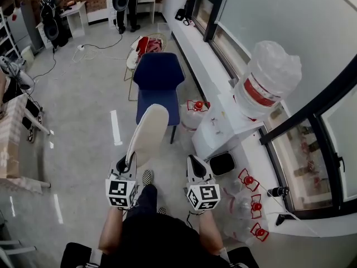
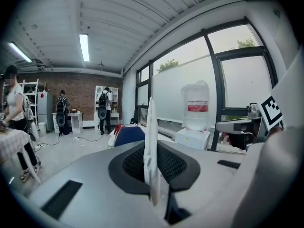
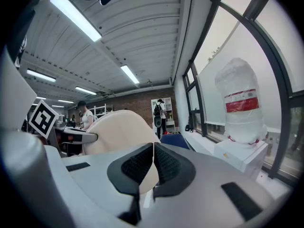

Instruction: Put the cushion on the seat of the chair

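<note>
**Cushion's in our grip, but it hasn't reached the chair seat yet**

We've got the cream cushion (image 1: pixel 146 135) pinched on edge in the left gripper (image 1: pixel 126 165). It stands upright, short of the blue chair (image 1: pixel 158 74), and the chair's seat is bare (so the actual placing is all left to do: close the gap to the chair, lay the cushion flat, let go). We're holding both grippers out in front of us side by side, aimed toward the chair and tipped only slightly below level. The right gripper (image 1: pixel 193 163) has its jaws pressed together on nothing and sits beside the cushion, just as short of the chair. In the left gripper view the cushion's thin edge runs straight up between the jaws, with the chair showing beyond it.
</note>
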A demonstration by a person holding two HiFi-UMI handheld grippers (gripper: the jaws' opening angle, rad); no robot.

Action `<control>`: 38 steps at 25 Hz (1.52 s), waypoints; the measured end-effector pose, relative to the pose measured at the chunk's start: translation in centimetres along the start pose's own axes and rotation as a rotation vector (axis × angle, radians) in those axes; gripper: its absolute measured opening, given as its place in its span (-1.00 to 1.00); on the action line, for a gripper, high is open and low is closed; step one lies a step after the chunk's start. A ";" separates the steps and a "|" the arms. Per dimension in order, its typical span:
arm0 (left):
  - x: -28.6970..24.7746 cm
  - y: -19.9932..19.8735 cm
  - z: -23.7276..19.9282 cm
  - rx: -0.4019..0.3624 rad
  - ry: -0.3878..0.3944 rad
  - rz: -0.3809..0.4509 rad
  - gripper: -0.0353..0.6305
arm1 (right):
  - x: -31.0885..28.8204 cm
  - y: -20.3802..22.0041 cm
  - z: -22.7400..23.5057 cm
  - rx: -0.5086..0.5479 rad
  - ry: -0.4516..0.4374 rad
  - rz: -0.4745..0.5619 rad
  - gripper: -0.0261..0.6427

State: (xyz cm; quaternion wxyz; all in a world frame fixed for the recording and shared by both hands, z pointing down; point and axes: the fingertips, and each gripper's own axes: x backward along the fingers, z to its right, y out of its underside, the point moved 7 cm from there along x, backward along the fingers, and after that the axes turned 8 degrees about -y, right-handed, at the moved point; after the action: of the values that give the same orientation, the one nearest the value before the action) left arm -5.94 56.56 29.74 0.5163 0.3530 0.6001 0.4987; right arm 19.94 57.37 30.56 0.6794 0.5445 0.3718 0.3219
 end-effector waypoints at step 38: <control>-34.7 -5.1 -16.3 0.004 0.129 -0.088 -0.76 | -35.5 -4.9 8.9 -0.039 0.061 -0.121 -0.83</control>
State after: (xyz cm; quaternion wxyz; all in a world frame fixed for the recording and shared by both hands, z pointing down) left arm -13.76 18.90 33.61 0.4974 0.2945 0.6479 0.4960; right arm 9.44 22.04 32.36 0.6965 0.4976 0.4183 0.3039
